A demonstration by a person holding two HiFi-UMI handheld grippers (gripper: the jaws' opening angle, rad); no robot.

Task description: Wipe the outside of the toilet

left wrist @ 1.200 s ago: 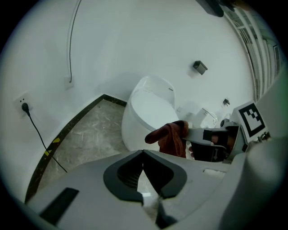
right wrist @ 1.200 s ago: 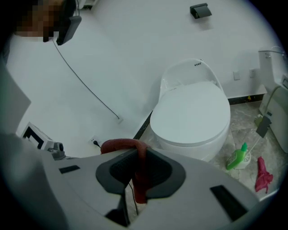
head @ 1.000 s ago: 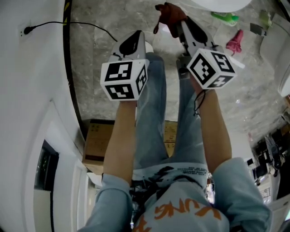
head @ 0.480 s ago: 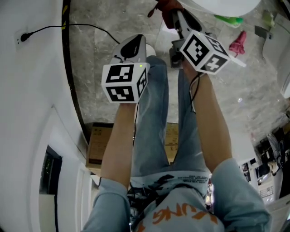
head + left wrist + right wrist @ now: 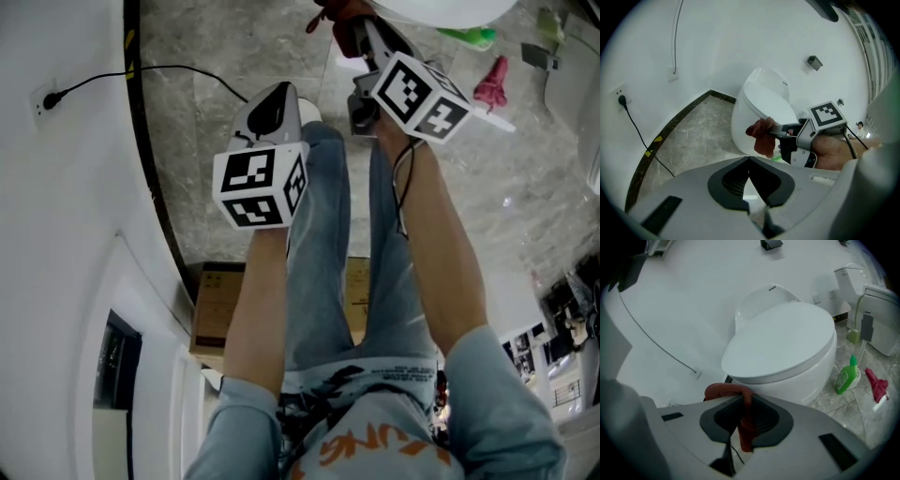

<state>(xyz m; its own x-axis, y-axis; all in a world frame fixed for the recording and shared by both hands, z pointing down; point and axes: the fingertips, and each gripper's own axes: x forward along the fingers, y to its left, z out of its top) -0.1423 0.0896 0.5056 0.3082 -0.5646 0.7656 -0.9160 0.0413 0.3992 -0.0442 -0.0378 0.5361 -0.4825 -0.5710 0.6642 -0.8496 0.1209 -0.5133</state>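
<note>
While the left gripper [image 5: 749,161] is clenched on nothing, the right gripper [image 5: 743,399] pinches a red cloth [image 5: 743,427], one end drooping below its jaws; the toilet [image 5: 787,343] stands near, at that gripper's twelve o'clock, lid down; a green bottle [image 5: 846,376] sits on the floor at the toilet's four o'clock.

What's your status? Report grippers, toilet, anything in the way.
Left gripper shut, empty. Right gripper shut on red cloth, close to toilet, contact unclear. Green bottle on floor beside bowl.
</note>
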